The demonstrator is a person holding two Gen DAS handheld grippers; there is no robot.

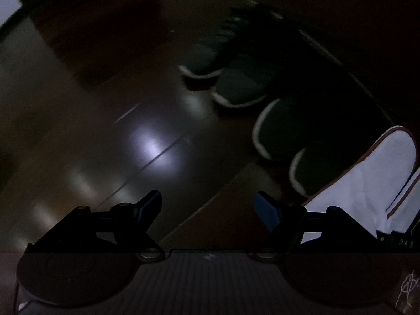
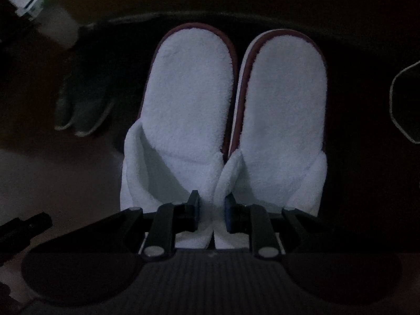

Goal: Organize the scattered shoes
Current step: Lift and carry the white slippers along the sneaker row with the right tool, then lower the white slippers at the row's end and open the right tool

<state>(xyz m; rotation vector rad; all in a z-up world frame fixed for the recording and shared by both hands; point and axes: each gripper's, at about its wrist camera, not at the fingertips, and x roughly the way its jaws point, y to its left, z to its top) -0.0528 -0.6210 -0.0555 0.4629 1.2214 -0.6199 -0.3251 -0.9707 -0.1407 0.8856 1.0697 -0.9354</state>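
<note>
In the right wrist view a pair of white terry slippers with dark red trim stands side by side: left slipper (image 2: 186, 99), right slipper (image 2: 283, 105). Their toes point toward me. My right gripper (image 2: 212, 210) is shut on the touching inner edges of their two uppers. The pair's heel end (image 1: 372, 178) shows at the right edge of the left wrist view. My left gripper (image 1: 208, 210) hangs open over the floor with nothing between its blue pads. Several dark green slippers with pale soles (image 1: 236, 89) lie in a row on a dark mat (image 1: 328, 78).
The room is very dim. Glossy wooden floor (image 1: 149, 147) with a glare spot spreads left of the mat. Dark slippers (image 2: 81, 105) lie left of the white pair. A white post (image 2: 50, 18) stands top left, a dark outlined object (image 2: 404, 105) at right.
</note>
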